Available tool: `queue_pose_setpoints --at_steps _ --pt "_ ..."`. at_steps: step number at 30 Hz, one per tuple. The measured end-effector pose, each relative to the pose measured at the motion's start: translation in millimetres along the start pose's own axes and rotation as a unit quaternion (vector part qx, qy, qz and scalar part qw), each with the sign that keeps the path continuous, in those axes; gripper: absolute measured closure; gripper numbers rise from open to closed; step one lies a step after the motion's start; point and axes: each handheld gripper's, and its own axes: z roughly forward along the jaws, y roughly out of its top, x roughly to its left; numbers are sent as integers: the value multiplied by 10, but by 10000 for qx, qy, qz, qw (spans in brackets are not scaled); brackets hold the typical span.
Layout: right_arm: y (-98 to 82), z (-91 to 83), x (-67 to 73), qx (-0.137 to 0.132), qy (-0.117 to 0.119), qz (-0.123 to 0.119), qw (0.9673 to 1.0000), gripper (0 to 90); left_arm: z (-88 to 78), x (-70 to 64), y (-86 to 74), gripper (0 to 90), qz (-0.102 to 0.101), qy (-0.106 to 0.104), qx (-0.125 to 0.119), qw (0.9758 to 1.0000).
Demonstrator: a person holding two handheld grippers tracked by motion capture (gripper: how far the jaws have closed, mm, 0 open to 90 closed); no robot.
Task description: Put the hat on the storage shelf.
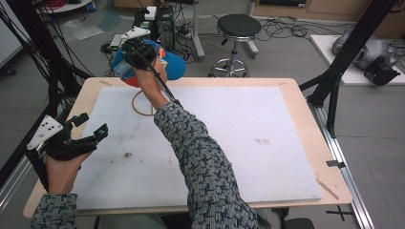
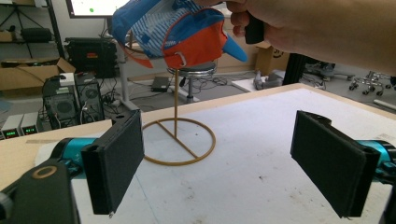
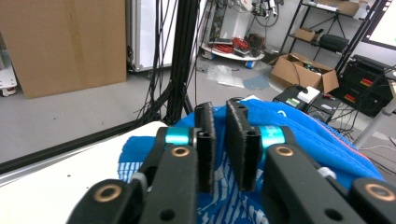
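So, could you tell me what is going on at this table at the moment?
A person is working with a hand-held gripper in each hand. The right hand-held gripper is at a blue and orange cap sitting atop the thin wooden stand at the table's far edge; its jaws stand slightly apart above the blue fabric, apparently gripping nothing. The left hand-held gripper waits open near the table's left edge, facing the stand.

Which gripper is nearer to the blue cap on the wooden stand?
Right. The right gripper is directly at the blue cap atop the wooden stand, jaws slightly apart above its fabric. The left gripper hovers open, far away by the table's left edge.
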Motion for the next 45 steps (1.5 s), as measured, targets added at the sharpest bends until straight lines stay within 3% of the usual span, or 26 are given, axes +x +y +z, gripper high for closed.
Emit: queue_pose_setpoints --at_steps 14,26,28,36,45 --pt "-32 -50 -20 -129 -108 -8 9999 543 10 -6 -6 176 -11 -12 9 10000" --pt "-19 -190 -139 -334 -95 363 9987 326 11 -12 -3 176 -4 -25 15 10000" --pt "-20 -240 -179 -448 -104 508 9976 292 10 -14 -1 176 6 -33 18 10000" --pt "16 -434 -331 -643 -186 576 9961 268 7 -13 3 176 -7 -19 -3 10000" --pt "11 -798 -689 -809 -539 778 9922 210 10 -11 4 176 -15 -6 4 10000"
